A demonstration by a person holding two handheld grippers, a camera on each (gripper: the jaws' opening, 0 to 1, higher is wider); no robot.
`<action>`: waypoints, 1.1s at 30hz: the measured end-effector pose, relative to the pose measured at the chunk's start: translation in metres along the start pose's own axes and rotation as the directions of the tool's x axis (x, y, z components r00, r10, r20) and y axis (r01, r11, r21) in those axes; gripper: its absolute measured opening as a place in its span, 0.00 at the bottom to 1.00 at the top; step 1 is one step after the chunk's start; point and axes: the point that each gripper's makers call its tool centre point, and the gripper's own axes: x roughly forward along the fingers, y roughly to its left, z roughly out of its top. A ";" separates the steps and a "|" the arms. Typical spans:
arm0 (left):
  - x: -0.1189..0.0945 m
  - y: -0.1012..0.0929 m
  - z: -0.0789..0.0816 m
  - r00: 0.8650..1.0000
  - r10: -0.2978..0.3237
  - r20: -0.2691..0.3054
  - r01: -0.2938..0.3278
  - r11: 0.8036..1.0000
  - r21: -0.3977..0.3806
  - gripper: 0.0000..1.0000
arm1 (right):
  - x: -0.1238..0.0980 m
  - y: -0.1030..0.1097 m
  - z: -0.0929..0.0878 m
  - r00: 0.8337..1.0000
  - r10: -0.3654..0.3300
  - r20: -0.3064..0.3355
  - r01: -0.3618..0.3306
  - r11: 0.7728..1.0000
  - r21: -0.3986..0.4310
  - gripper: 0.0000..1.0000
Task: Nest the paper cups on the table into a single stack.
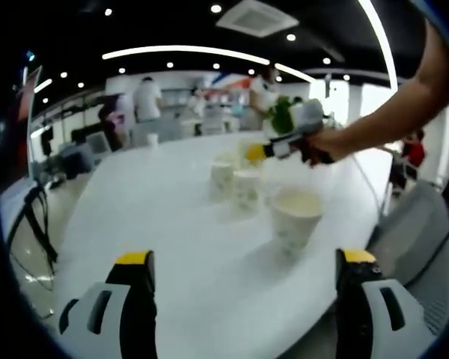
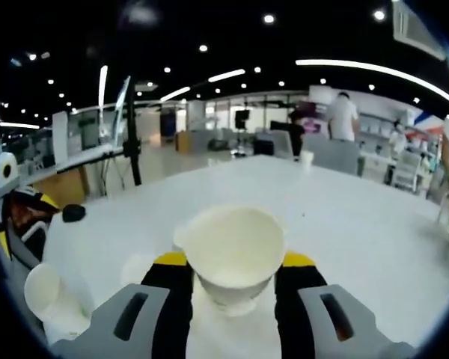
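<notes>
My right gripper (image 2: 234, 269) has its jaws closed on a white paper cup (image 2: 235, 250), mouth up, above the white table (image 2: 359, 217). Two more cups sit near-left: one just behind it (image 2: 181, 238), one at the edge (image 2: 46, 295). My left gripper (image 1: 247, 269) is wide open, holding nothing, near a speckled paper cup (image 1: 295, 221); two smaller speckled cups (image 1: 236, 183) sit farther back.
</notes>
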 end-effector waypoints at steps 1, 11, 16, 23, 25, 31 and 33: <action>0.000 0.000 -0.001 1.000 -0.002 -0.001 0.002 1.000 -0.002 1.00 | 0.000 0.000 0.002 1.000 0.001 0.001 -0.001 1.000 0.000 0.40; -0.002 0.001 0.000 1.000 0.000 0.008 0.000 1.000 -0.008 1.00 | 0.000 -0.006 0.017 1.000 0.002 0.000 -0.002 0.999 -0.039 0.40; -0.002 0.000 0.000 1.000 -0.005 0.013 0.005 1.000 -0.009 1.00 | -0.003 -0.008 0.019 1.000 0.007 -0.018 -0.007 1.000 -0.030 0.40; -0.002 -0.001 0.001 1.000 -0.011 0.016 0.011 1.000 -0.007 1.00 | -0.007 -0.016 0.028 1.000 0.006 -0.024 -0.007 0.999 -0.044 0.40; -0.002 -0.001 0.002 1.000 -0.012 0.016 0.012 1.000 -0.008 1.00 | -0.009 -0.018 0.032 1.000 0.004 -0.022 -0.005 0.999 -0.040 0.40; -0.003 -0.002 0.002 1.000 -0.017 0.017 0.017 1.000 -0.003 1.00 | -0.010 -0.023 0.035 1.000 -0.001 -0.026 -0.001 0.999 -0.040 0.40; -0.003 -0.002 0.002 1.000 -0.018 0.018 0.018 1.000 -0.004 1.00 | -0.011 -0.024 0.036 1.000 -0.001 -0.025 0.000 0.999 -0.042 0.40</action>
